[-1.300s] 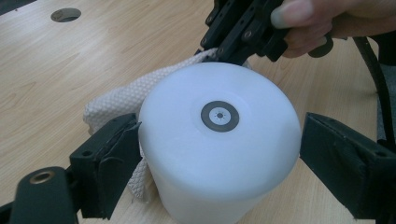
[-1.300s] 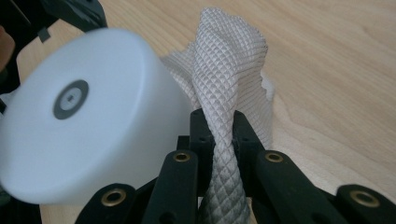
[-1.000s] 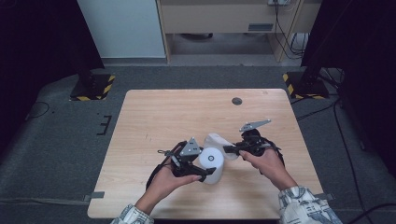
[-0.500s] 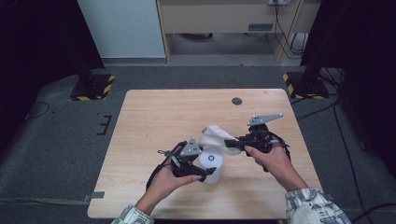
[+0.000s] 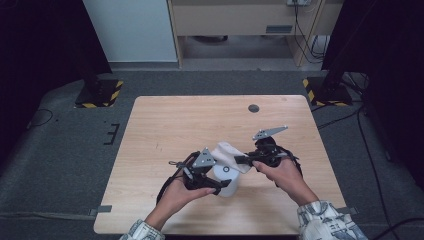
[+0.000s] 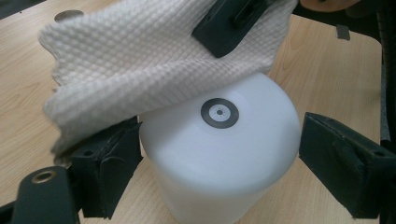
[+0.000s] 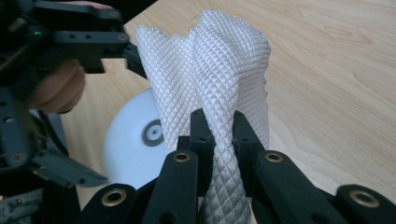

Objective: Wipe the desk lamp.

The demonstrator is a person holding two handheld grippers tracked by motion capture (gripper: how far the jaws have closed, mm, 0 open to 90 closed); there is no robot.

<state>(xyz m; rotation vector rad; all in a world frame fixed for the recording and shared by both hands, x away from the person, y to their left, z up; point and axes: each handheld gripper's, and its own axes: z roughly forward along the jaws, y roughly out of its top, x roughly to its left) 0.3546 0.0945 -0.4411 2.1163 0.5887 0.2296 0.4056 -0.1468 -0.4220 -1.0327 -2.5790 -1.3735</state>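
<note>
A white cup (image 5: pixel 228 179) stands upside down on the wooden table (image 5: pixel 200 120), with a dark ring mark on its upturned base (image 6: pixel 219 112). My left gripper (image 5: pixel 222 186) grips it, one jaw on each side of the cup (image 6: pixel 219 158). My right gripper (image 5: pixel 241 159) is shut on a bunched white waffle cloth (image 7: pixel 224 60). The cloth (image 5: pixel 227 151) drapes over the far edge of the cup's base. In the left gripper view the cloth (image 6: pixel 140 60) covers the cup's upper left rim, with the right gripper's jaws pinching it from above.
A small dark round disc (image 5: pixel 253 108) lies near the table's far edge. Yellow-and-black striped stand feet (image 5: pixel 99 94) sit on the grey floor beyond the table. Both of the person's hands come in over the table's near edge.
The right gripper has lifted the cloth a little and brought it back down onto the cup's base. The left gripper and cup have stayed put.
</note>
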